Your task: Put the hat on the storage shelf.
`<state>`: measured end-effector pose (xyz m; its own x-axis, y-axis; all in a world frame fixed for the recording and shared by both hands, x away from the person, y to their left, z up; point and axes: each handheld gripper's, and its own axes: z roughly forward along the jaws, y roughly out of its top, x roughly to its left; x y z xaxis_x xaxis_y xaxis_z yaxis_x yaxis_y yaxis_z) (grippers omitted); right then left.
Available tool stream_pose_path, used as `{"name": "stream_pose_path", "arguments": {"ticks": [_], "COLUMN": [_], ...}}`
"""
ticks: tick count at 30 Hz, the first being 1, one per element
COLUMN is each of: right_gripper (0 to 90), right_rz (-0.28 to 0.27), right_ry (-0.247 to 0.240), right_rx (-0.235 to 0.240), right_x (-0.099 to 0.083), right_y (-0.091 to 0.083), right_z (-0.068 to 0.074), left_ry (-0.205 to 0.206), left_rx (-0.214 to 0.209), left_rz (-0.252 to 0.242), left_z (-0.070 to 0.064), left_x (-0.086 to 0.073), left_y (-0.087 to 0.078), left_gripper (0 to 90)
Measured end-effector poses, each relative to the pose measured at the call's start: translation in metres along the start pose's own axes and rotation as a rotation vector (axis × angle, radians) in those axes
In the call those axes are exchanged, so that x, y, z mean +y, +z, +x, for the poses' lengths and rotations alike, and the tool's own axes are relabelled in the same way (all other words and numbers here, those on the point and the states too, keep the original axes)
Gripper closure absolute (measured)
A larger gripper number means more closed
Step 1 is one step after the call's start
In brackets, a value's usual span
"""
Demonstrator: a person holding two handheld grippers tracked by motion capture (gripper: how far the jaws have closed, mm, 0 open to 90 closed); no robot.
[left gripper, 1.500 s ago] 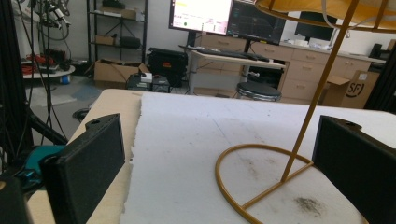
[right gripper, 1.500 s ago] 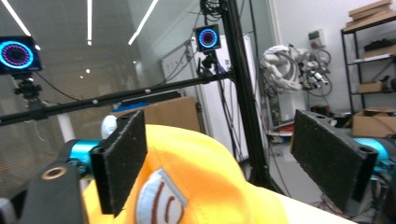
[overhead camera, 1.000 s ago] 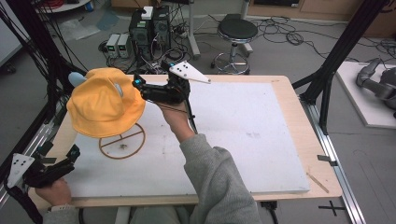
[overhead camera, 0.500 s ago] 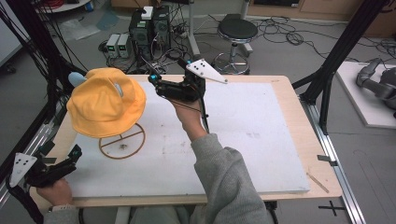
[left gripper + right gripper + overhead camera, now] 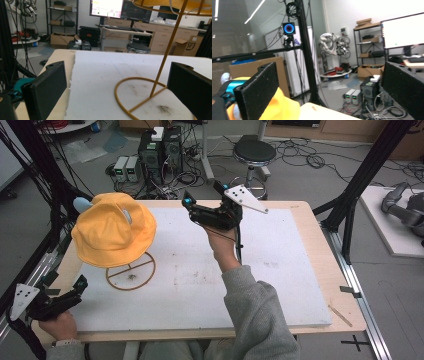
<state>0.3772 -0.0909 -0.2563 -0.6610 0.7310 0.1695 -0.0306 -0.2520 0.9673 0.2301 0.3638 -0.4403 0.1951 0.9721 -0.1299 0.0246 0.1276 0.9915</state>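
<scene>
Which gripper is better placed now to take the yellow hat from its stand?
Probably the right gripper: it is raised at hat height, jaws open. The left gripper rests low at the table edge.

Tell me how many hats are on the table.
1. A yellow hat sits on a wire stand at the table's left side, beside the raised right claw. No other hat shows.
</scene>
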Motion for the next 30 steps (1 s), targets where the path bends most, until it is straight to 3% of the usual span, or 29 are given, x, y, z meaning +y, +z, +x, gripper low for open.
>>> {"name": "stream_pose_path", "arguments": {"ticks": [20,30], "right_gripper": [0.9,0.9], "right_rz": [-0.032,-0.033], "right_ry": [-0.029,-0.058], "right_rx": [-0.158,-0.213], "right_x": [0.013,0.022], "right_y": [-0.068,-0.099], "right_z": [-0.051,-0.066], "left_ry": [0.038,0.045], "left_rx": [-0.022,-0.036], "left_rz": [0.018,0.025], "left_z": [-0.009,-0.014], "left_x": [0.001,0.0], "left_y": [0.008,0.013], "left_gripper": [2.7,2.7]}}
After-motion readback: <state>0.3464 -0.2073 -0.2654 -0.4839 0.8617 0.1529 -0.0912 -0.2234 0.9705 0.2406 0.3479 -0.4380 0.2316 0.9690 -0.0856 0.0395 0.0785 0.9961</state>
